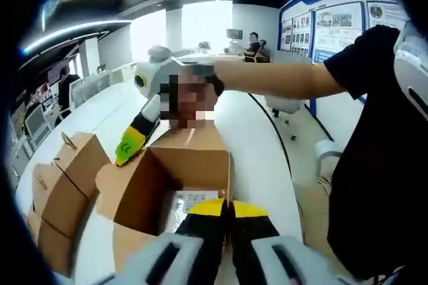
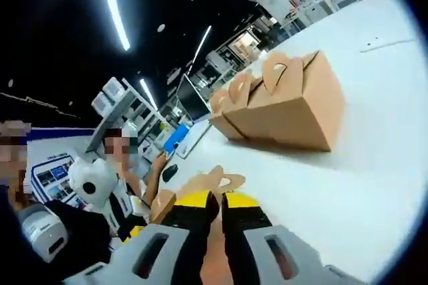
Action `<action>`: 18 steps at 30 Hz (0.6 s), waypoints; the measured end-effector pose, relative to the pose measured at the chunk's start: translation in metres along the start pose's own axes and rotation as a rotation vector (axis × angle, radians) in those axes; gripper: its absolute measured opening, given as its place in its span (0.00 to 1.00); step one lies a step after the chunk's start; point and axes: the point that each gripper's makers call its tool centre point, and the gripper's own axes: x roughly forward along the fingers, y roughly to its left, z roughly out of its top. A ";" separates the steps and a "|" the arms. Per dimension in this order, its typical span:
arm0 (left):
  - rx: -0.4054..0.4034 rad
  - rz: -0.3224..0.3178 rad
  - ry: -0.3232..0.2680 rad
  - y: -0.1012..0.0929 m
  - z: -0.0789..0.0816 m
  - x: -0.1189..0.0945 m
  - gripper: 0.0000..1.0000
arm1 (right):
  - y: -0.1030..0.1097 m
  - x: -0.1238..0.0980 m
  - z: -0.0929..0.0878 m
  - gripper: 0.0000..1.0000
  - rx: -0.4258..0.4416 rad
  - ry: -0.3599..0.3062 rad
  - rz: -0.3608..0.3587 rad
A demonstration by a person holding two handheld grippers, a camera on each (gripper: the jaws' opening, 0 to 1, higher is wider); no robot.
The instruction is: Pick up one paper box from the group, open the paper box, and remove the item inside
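The white bench [image 1: 257,138] runs long and pale under everything, and in the right gripper view the same bench [image 2: 374,164] carries a group of closed brown paper boxes [image 2: 281,108] standing touching in a row, each with a folded carry-handle top with a cut-out slot. In the left gripper view more closed boxes of that kind [image 1: 57,198] stand at the left edge, just beside the open paper box [image 1: 177,184], which sits on the bench close in front of the camera. This box is plain brown cardboard, its top flaps spread wide and its inside walls in shadow; at the bottom of it lies a flat pale item [image 1: 194,199] with small dark print on it, partly hidden by the claw. The left claw [image 1: 227,213] has its yellow-tipped jaws pressed together at the near rim of the open box, and whether they pinch the cardboard I cannot tell. In the left gripper view, the right claw [image 1: 130,143] reaches in from above, its yellow-green tip touching the box's far left flap. In its own view the right claw [image 2: 215,206] has its jaws closed on that brown flap [image 2: 217,181].
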 end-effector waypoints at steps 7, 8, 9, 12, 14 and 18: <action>-0.005 -0.001 -0.001 0.001 -0.001 -0.001 0.05 | 0.048 -0.015 0.009 0.27 -0.420 -0.083 -0.036; -0.005 -0.001 -0.002 0.001 -0.001 -0.001 0.05 | 0.054 -0.020 0.012 0.31 -0.487 -0.100 -0.052; -0.005 0.002 -0.003 0.001 -0.001 -0.001 0.05 | 0.057 -0.021 0.014 0.35 -0.527 -0.109 -0.067; -0.002 0.008 -0.002 0.001 -0.001 0.000 0.05 | 0.066 -0.032 0.029 0.38 -0.774 -0.153 -0.163; -0.004 0.005 0.000 0.001 0.000 0.000 0.05 | 0.075 -0.038 0.034 0.39 -0.964 -0.168 -0.248; -0.002 0.004 0.001 0.002 0.000 0.000 0.05 | 0.095 -0.035 0.015 0.36 -1.330 -0.107 -0.308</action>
